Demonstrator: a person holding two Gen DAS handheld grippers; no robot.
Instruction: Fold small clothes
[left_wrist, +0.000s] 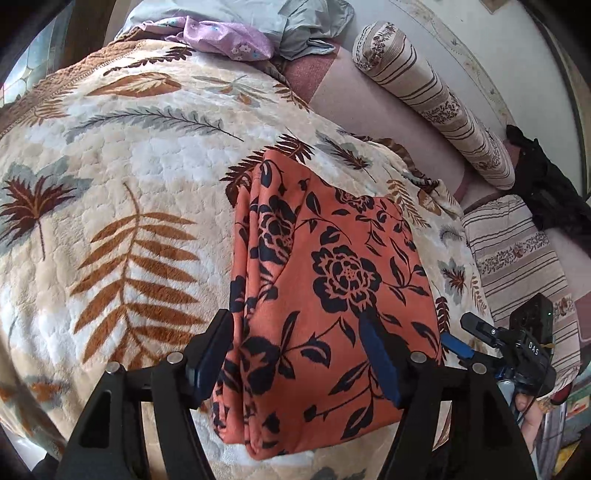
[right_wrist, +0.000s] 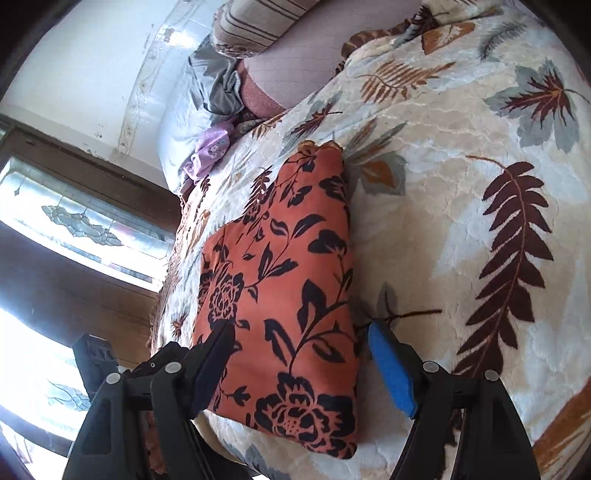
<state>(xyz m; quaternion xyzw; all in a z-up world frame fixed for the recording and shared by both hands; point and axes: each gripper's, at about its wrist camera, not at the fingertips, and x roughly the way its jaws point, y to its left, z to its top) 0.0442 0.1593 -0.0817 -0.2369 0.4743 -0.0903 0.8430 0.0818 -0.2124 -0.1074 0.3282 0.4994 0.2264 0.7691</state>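
An orange garment with a black flower print lies folded into a thick stack on the leaf-patterned blanket. My left gripper is open, its jaws apart over the near end of the stack, holding nothing. In the right wrist view the same garment lies on the blanket. My right gripper is open, jaws wide on either side of the near part of the garment, empty. The right gripper also shows in the left wrist view at the stack's right edge.
A lilac flowered cloth and a grey-blue cloth lie at the far end of the bed. A striped bolster and a striped cushion lie at the right. A black cloth sits by the wall. A window is left.
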